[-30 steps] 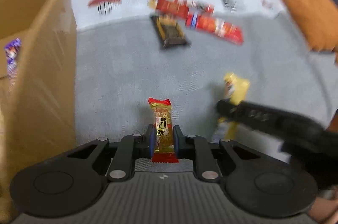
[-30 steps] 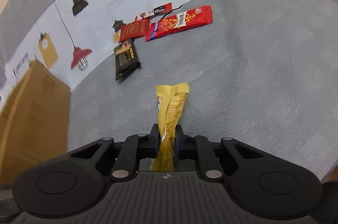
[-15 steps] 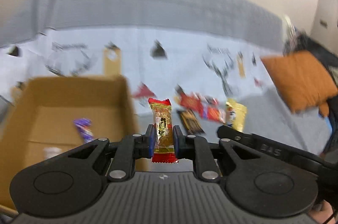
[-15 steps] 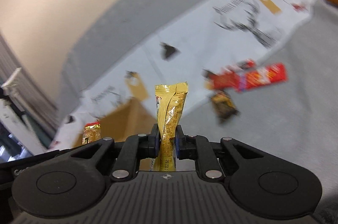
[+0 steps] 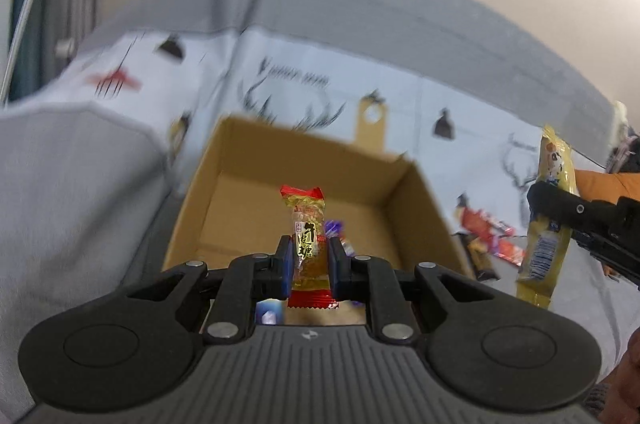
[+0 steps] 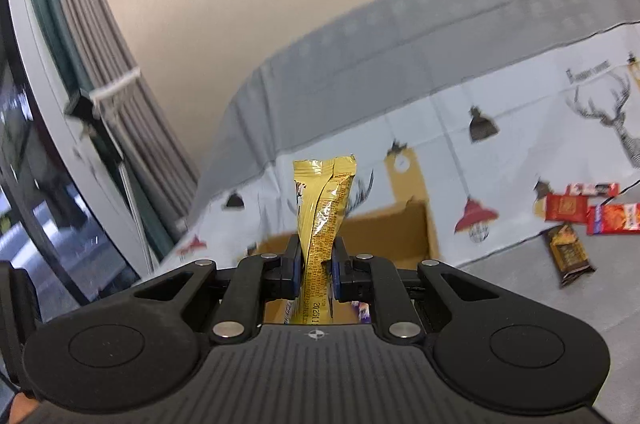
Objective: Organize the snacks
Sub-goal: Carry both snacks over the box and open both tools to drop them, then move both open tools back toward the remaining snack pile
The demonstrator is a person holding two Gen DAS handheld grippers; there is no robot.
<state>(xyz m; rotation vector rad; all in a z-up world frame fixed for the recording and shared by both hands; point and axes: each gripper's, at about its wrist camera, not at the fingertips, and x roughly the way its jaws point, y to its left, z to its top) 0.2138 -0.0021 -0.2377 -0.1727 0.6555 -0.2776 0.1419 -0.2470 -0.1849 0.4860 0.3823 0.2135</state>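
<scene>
My left gripper (image 5: 308,260) is shut on a small red-and-gold candy (image 5: 306,240), held upright above the near edge of an open cardboard box (image 5: 404,184). A purple wrapper (image 5: 334,228) lies inside the box. My right gripper (image 6: 316,266) is shut on a long yellow snack packet (image 6: 322,224), also upright, with the same cardboard box (image 6: 412,224) just beyond it. In the left wrist view the right gripper (image 5: 554,202) and its yellow packet (image 5: 548,224) show at the right, beside the box.
The box sits on a grey sofa with a white printed throw (image 6: 520,128) over the backrest. Several red snack packs (image 6: 580,212) and a dark bar (image 6: 568,256) lie on the seat to the right. An orange cushion (image 5: 608,180) is far right. Curtains (image 6: 100,64) hang at the left.
Both grippers have risen off the seat and swung left toward the box, each still holding its snack. The box interior has come into view below the left gripper.
</scene>
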